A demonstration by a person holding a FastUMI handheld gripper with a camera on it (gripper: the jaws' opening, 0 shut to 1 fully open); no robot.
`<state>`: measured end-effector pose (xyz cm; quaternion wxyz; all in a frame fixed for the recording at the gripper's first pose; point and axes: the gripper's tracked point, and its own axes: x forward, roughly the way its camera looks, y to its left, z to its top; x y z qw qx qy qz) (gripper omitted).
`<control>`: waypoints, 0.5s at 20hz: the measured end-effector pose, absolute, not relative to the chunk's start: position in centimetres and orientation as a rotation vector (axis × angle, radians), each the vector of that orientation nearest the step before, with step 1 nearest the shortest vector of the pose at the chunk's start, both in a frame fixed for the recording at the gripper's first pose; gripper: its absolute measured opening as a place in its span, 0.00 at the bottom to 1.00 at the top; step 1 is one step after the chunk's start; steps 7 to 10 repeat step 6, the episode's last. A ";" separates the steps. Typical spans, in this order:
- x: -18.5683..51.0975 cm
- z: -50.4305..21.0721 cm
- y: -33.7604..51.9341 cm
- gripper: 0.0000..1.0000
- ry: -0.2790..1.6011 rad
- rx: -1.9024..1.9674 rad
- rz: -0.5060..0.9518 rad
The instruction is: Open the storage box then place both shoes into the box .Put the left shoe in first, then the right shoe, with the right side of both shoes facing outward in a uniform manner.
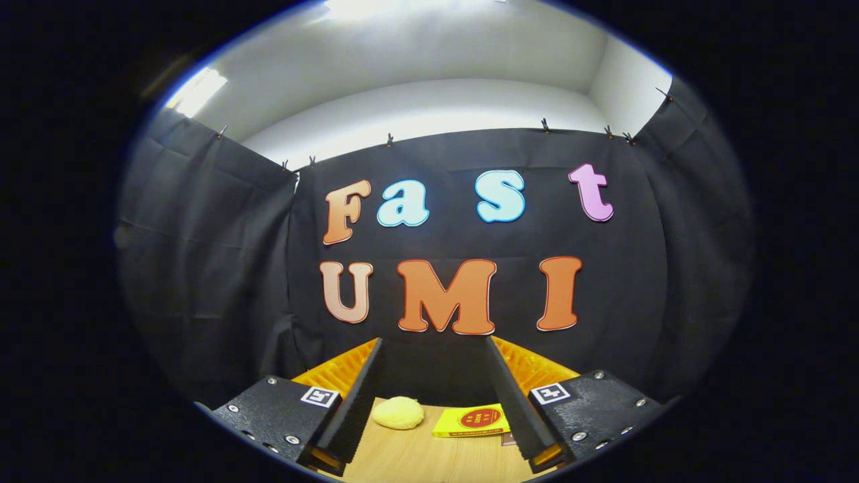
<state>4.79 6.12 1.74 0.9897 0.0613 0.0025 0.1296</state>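
My gripper point(435, 352) is open, its two fingers spread wide with nothing between them. It points level at the booth's black cloth wall. Low between the fingers shows a strip of the wooden table point(416, 456).
On the table between the fingers lie a pale yellow rounded lump point(398, 412) on the left and a flat yellow packet with a red round mark point(471, 421) on the right. The cloth wall stands just behind them.
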 end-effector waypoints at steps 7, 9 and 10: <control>4.2 1.2 6.2 0.91 0.025 0.111 0.244; 4.2 1.2 6.2 0.91 0.025 0.111 0.244; 4.2 1.2 6.2 0.91 0.025 0.111 0.244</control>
